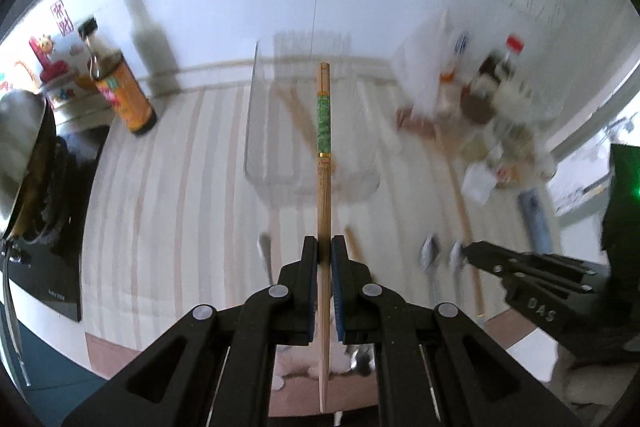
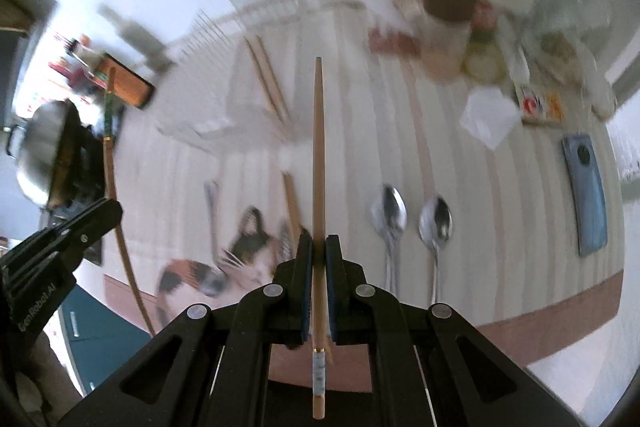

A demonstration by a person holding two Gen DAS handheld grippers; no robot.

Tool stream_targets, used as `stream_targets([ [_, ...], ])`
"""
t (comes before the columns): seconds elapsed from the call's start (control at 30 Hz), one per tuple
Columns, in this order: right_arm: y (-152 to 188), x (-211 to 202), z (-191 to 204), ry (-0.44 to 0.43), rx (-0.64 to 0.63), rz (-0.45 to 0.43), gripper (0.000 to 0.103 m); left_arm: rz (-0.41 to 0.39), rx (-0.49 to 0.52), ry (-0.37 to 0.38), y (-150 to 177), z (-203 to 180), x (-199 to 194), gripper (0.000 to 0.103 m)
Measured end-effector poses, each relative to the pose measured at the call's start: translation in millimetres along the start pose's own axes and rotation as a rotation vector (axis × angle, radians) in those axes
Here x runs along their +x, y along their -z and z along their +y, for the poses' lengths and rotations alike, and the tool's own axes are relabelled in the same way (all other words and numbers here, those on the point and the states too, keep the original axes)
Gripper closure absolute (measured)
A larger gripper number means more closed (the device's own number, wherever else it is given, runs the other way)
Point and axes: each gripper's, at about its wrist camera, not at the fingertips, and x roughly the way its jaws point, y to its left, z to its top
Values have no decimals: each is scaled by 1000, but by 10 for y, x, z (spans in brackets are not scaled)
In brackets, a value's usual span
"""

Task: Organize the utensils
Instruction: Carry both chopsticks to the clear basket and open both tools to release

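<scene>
Each gripper carries one chopstick, both lifted clear of the striped counter [image 2: 500, 211]. The left gripper [image 1: 324, 247] has its jaws pinching a green-banded chopstick [image 1: 323, 131] near the thin end, decorated end pointing ahead. The right gripper [image 2: 319, 245] pinches the second chopstick [image 2: 318, 147] the other way round (tip forward). Each stick lies along its jaws, aimed toward the clear holder [image 1: 256, 147] straight ahead, which looks nearer the left.

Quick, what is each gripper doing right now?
Left gripper: jaws shut on a green-banded chopstick.
Right gripper: jaws shut on a grey-banded chopstick.
</scene>
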Motion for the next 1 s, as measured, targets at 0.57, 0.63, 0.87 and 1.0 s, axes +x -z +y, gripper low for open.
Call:
stream_targets([
  [0.57, -1655, 206, 563, -57, 21, -69, 97, 82, -83, 60, -1551, 367, 598, 99],
  [0.63, -1780, 359, 571, -59, 33, -51, 97, 129, -92, 55, -1622, 395, 832, 98],
  [0.87, -2006, 876, 503, -56, 93, 11, 96, 211, -95, 8, -1699, 473, 1253, 97],
  [1.0, -2027, 965, 467, -41, 78, 30, 88, 174, -95, -23, -1631, 507, 1144, 92],
])
